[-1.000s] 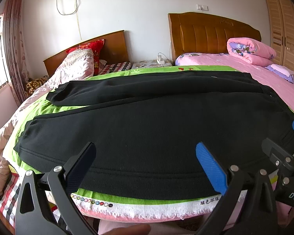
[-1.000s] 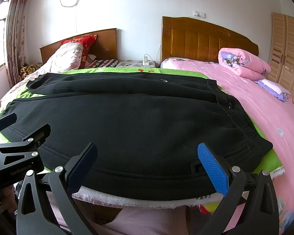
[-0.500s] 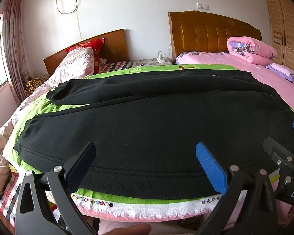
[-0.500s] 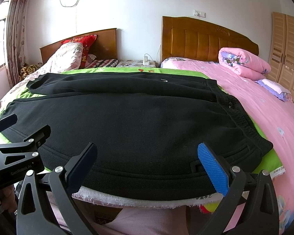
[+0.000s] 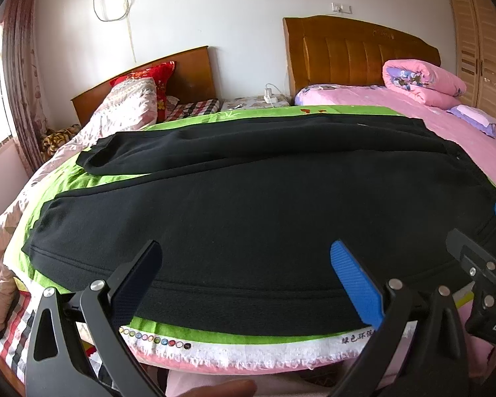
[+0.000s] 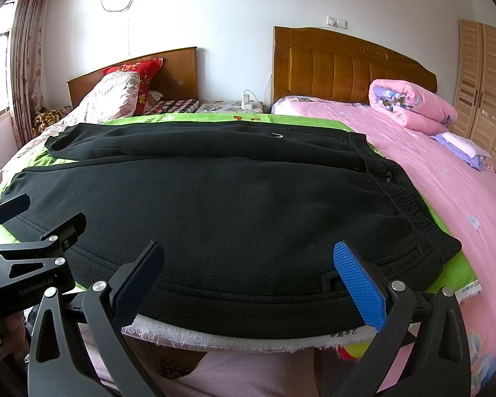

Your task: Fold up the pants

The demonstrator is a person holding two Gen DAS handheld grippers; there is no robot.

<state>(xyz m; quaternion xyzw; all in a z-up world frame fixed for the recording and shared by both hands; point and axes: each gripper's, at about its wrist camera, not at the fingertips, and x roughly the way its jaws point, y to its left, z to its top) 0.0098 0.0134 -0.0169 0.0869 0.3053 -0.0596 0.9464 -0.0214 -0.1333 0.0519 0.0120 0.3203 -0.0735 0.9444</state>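
Black pants (image 5: 248, 205) lie spread flat on a green sheet (image 5: 76, 182) on the bed, legs to the left, elastic waistband (image 6: 410, 211) to the right. They also show in the right wrist view (image 6: 231, 205). My left gripper (image 5: 244, 278) is open and empty, just short of the pants' near edge. My right gripper (image 6: 248, 274) is open and empty near the near edge by the waist. Each gripper shows at the edge of the other's view: the right one (image 5: 479, 264), the left one (image 6: 26, 231).
A rolled pink quilt (image 6: 410, 106) and a folded purple item (image 6: 459, 145) lie on the pink bed at the right. Wooden headboards (image 6: 347, 66) stand behind. Pillows (image 5: 139, 99) and a nightstand with a charger (image 6: 246, 102) are at the back. A wardrobe (image 6: 486, 82) is far right.
Nothing has visibly changed apart from a slight camera shift; both grippers stay open at the bed's near edge.
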